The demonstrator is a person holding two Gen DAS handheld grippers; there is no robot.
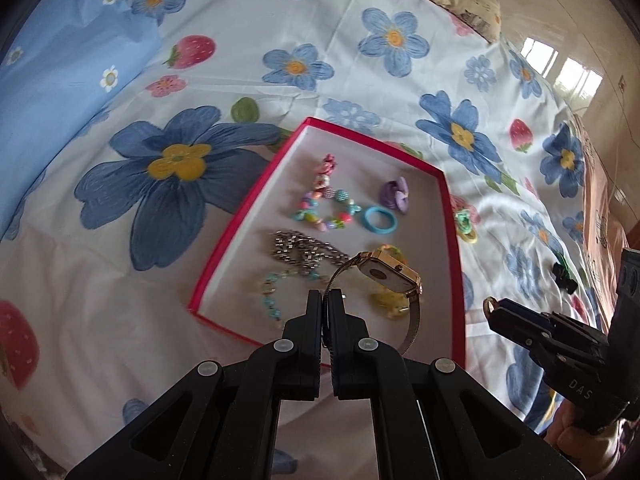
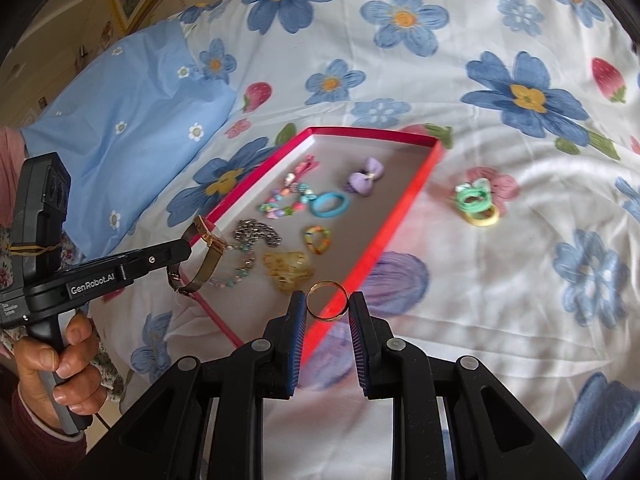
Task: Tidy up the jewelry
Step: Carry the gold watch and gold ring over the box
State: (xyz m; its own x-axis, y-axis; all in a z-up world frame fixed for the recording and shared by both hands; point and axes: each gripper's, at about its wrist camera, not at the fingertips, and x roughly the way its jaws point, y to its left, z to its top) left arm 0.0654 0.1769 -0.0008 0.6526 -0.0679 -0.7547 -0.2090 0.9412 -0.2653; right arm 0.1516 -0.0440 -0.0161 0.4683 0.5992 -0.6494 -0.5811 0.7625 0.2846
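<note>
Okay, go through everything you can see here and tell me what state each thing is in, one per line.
Left gripper: shut on the gold watch strap, watch hanging above the box.
Right gripper: shut on a gold ring.
Red box: open, jewelry lying inside.
Green and yellow hair ties: on the bedsheet, outside the box.

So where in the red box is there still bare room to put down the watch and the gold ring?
The red box has bare lining along its right wall, from the purple bow down past the yellow clip, and in the far corner behind the bow. The left half is crowded: bead bracelet, blue ring, silver chain.
</note>
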